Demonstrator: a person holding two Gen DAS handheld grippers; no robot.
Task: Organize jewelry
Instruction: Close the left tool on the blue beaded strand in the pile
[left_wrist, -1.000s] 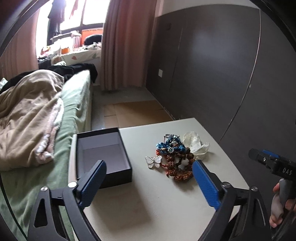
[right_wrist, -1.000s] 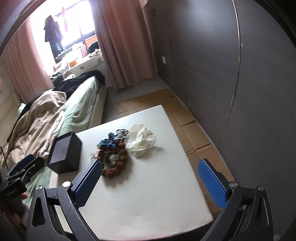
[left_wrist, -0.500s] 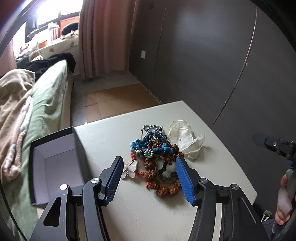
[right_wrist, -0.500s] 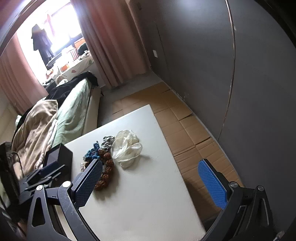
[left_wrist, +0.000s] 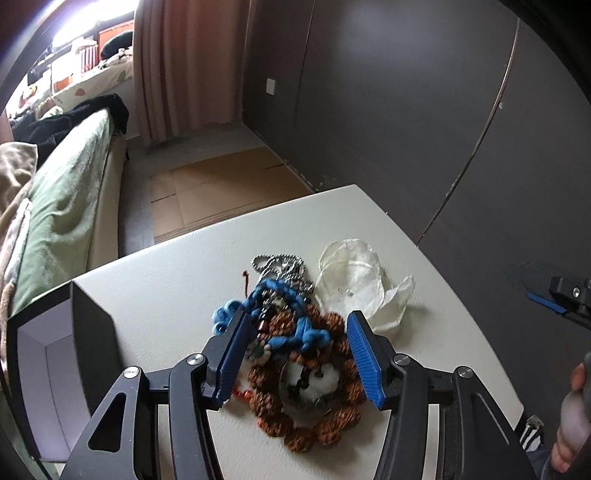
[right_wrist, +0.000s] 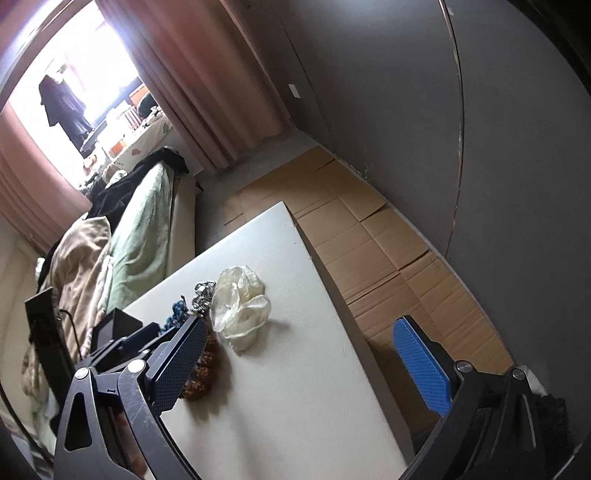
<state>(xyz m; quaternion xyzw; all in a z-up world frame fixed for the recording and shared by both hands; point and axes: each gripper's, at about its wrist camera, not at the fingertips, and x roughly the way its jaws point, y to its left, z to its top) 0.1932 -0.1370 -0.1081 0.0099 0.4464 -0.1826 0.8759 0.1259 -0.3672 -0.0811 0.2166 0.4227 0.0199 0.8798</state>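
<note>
- The jewelry lies in a tangled pile near the middle of the worktop: brown beads, a blue cord piece, a silver chain at the far end.
- The left hand-held gripper is low over the pile, its blue fingers spread on either side of the brown beads and the blue cord, not closed on them; whether the pads touch the beads cannot be told.
- A round pale piece sits inside the ring of brown beads, between the fingers.
- A cream pouch lies just beside the pile, on its right, touching the beads.
- A dark box with a pale lining stands open on the worktop's left part, apart from the pile.
- The right hand-held gripper is released, jaws wide, holding nothing, off to the right of the pile; its left finger is over the worktop, its right finger past the worktop's edge.
- In the right wrist view the pouch and the pile are ahead and to the left.
- Beyond the worktop: flattened cardboard on the floor, a bed with a green cover, pink curtains, a dark wall.
</note>
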